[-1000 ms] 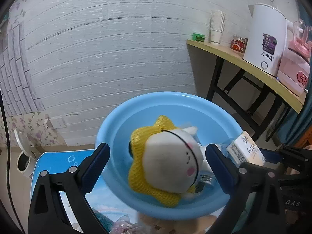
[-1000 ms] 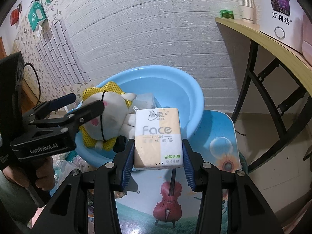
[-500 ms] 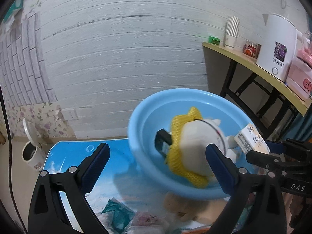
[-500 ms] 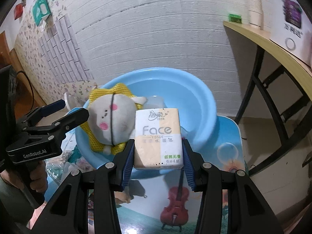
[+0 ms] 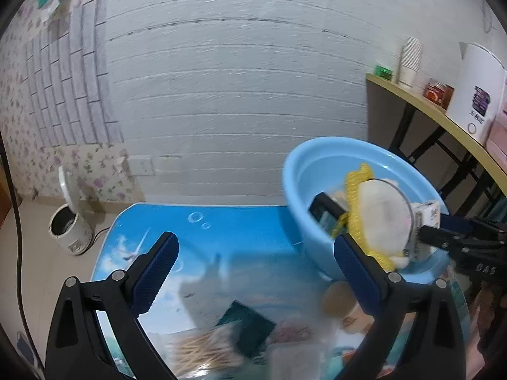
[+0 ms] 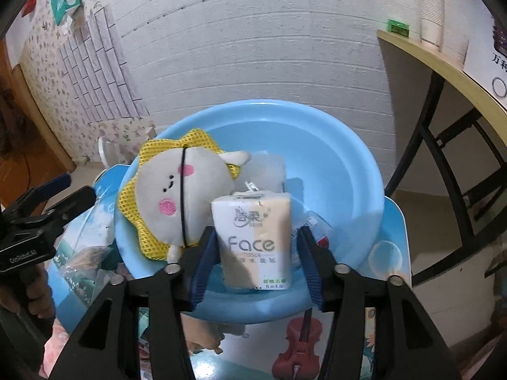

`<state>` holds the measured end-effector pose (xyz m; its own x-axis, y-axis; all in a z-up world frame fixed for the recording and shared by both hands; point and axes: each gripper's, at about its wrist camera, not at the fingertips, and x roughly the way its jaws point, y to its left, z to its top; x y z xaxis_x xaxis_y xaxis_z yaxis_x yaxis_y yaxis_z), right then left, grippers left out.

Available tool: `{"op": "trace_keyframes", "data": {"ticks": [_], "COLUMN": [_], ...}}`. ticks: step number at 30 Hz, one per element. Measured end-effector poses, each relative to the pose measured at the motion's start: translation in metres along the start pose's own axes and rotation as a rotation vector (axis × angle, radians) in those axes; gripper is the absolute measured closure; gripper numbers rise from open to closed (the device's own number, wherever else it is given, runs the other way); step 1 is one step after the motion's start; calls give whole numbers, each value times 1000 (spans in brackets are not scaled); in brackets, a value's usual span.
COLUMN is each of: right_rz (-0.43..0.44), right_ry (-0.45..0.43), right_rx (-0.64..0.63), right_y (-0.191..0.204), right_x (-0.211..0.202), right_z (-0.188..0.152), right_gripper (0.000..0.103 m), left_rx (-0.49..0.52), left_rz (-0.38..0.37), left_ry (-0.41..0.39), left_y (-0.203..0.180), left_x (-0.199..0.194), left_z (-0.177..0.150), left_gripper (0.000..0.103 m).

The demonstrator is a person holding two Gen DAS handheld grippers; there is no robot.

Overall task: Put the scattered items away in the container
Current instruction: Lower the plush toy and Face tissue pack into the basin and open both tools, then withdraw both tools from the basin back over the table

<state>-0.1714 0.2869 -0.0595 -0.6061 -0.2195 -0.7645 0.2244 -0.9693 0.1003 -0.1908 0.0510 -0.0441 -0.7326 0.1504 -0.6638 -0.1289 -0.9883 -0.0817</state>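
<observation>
White brick-pattern wall stands behind a low blue surface (image 5: pixel 221 231) carrying a light blue basin (image 6: pixel 332 164). Over the basin's near rim the right gripper (image 6: pixel 256 262) has just been widening its fingers; the Face tissue pack (image 6: pixel 253 240) stands between them inside the basin, the pads now slightly off its sides. Beside it in the basin lies a plush toy (image 6: pixel 168 196) with a yellow mesh collar. Left of the basin, the left gripper (image 5: pixel 256 272) hangs with fingers wide apart, holding nothing, over blurred clutter (image 5: pixel 221 345).
</observation>
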Motion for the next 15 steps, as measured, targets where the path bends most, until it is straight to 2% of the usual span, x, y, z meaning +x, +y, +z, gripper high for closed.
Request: {"op": "trace_keyframes", "data": {"ticks": [15], "right_rz": [-63], "right_ry": [-22], "right_rx": [45], "right_y": [-14], "right_x": [-34], "right_z": [-20], "right_gripper": [45], "left_rx": [-89], "left_rz": [56], "left_ry": [46], "left_y": [40], "left_x": [-25], "left_z": [-41], "left_gripper": [3]}}
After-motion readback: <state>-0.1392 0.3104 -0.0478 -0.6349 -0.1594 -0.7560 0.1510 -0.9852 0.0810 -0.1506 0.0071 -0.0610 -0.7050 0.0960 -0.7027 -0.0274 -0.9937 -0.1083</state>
